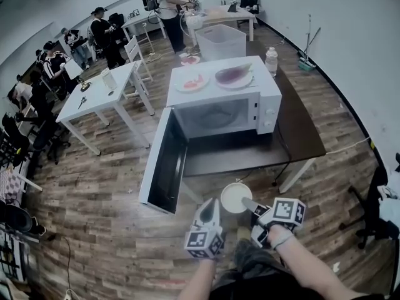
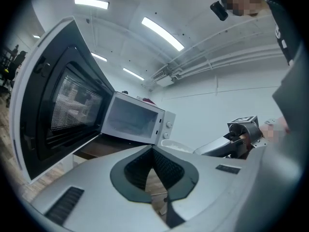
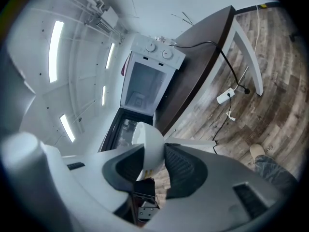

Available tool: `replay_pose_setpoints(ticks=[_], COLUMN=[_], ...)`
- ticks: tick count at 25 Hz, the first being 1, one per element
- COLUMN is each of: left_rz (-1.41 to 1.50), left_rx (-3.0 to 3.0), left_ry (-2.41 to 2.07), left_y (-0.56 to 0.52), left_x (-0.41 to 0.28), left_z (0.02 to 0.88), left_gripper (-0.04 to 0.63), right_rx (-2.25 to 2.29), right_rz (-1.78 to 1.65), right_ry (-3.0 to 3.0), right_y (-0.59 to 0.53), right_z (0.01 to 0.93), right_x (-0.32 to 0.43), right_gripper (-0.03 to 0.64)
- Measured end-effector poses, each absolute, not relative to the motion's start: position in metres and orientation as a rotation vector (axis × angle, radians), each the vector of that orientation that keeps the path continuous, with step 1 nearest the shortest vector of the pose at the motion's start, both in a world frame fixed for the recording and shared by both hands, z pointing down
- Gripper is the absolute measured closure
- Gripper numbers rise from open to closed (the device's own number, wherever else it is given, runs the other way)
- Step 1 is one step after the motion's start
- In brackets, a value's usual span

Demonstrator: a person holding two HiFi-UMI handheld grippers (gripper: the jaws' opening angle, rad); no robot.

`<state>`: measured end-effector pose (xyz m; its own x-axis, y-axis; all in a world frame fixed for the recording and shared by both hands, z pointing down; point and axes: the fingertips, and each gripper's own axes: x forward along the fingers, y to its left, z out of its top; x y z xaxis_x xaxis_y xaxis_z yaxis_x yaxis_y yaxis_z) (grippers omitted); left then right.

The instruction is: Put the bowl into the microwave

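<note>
Right gripper (image 3: 155,151): jaws clamped on the wall of the white bowl (image 3: 147,140), one pad on each side of it.

Left gripper (image 2: 152,151): jaws closed, tips touching, nothing between them.

Head view: the bowl (image 1: 235,197) sits at lower centre with its opening up. It is held in the air over the floor, in front of the near table edge and outside the microwave. The right gripper (image 1: 248,202) holds it from the right. The left gripper (image 1: 209,206) is just beside it on the left.

The microwave (image 1: 265,102) is white and stands at frame centre on a dark brown table (image 1: 303,136). Its door (image 1: 164,167) is swung wide open toward the left. On top of it are two plates (image 1: 244,82), one with a purple eggplant (image 1: 233,74) and one with red pieces (image 1: 192,82). A plastic bottle (image 1: 270,61) stands on the table behind it, toward the upper right.

The floor (image 1: 94,199) is wood-look planks. A white table (image 1: 94,99) stands left of centre, and a clear bin (image 1: 222,41) sits behind the microwave. People stand at the upper left and top. The walls are white. Strip lights (image 2: 162,33) show on the ceiling in the left gripper view.
</note>
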<state>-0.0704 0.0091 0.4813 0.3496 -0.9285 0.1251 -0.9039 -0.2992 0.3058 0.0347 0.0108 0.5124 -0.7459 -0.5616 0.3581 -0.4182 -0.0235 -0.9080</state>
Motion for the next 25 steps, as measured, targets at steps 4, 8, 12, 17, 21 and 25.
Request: replay_pose_setpoints(ticks=[4, 8, 12, 17, 21, 25], left_rz=[-0.101, -0.095, -0.089, -0.089, -0.069, -0.063], left_rx=[2.28, 2.274, 2.264, 2.259, 2.259, 2.252], left_ry=[-1.628, -1.63, -1.638, -1.653, -1.661, -1.677], left_y=[-0.015, -0.04, -0.061, -0.086, -0.104, -0.12], left_x=[-0.071, -0.07, -0.072, -0.077, -0.077, -0.079], left_z=[0.486, 0.491, 0.495, 0.497, 0.501, 0.506], left_gripper=[0.604, 0.604, 0.604, 0.604, 0.604, 0.604], right_rx=[-1.067, -1.07, -1.066, -1.053, -1.046, -1.043], right_rz=[-1.895, -1.898, -1.909, -1.919, -1.936, -1.942], right_ry=[2.112, 2.118, 2.121, 2.129, 2.133, 2.143], right_y=[-0.015, -0.041, -0.064, -0.09, -0.11, -0.13], right_z=[0.516, 0.519, 0.523, 0.526, 0.531, 0.536], right_x=[0.035, 0.035, 0.034, 0.03, 0.028, 0.026], right_gripper=[0.492, 0.492, 0.492, 0.492, 0.492, 0.492])
